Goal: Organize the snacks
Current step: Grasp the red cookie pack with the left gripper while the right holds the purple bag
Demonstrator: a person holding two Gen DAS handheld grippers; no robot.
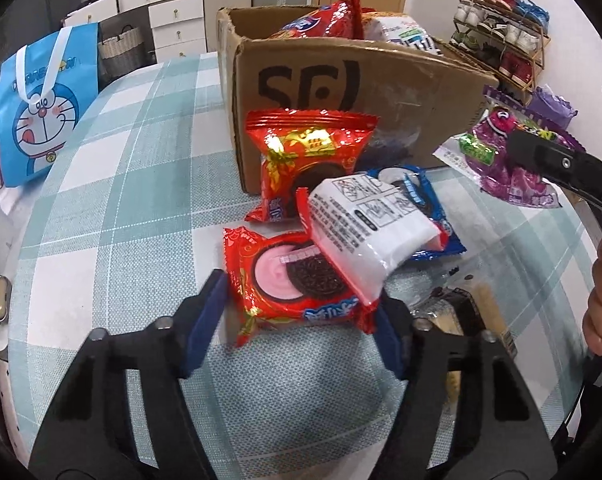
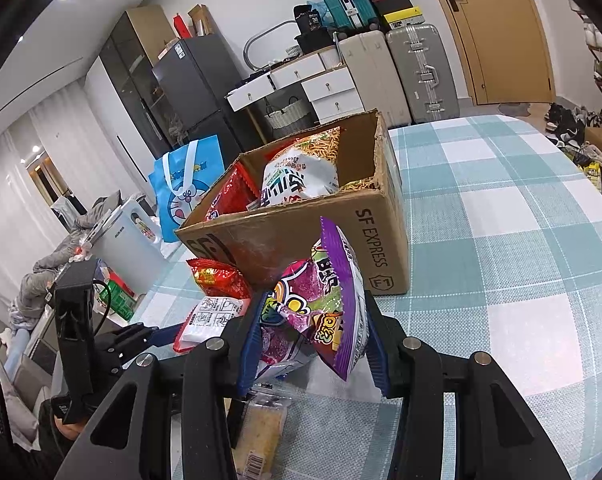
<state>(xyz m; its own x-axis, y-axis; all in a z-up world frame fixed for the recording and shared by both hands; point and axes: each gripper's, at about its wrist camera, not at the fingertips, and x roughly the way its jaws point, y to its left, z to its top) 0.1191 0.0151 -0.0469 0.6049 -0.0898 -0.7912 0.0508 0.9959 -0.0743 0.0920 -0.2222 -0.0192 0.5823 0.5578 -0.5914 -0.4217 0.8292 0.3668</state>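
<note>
My left gripper [image 1: 301, 312] is shut on a red Oreo packet [image 1: 289, 292] low over the checked table. A white-backed packet [image 1: 361, 224] leans on it, over a blue Oreo packet [image 1: 425, 196]. Another red packet [image 1: 305, 160] leans against the cardboard SF box [image 1: 341, 84], which holds several snack bags. My right gripper [image 2: 313, 344] is shut on a purple snack bag [image 2: 325, 304], held up just in front of the box [image 2: 301, 240]; the bag also shows in the left wrist view [image 1: 505, 156].
A clear-wrapped biscuit pack [image 2: 261, 432] lies on the table under the right gripper. A blue Doraemon bag [image 1: 41, 108] stands at the table's left edge. The checked tablecloth [image 2: 501, 240] stretches right of the box. Drawers, suitcases and a shoe rack stand behind.
</note>
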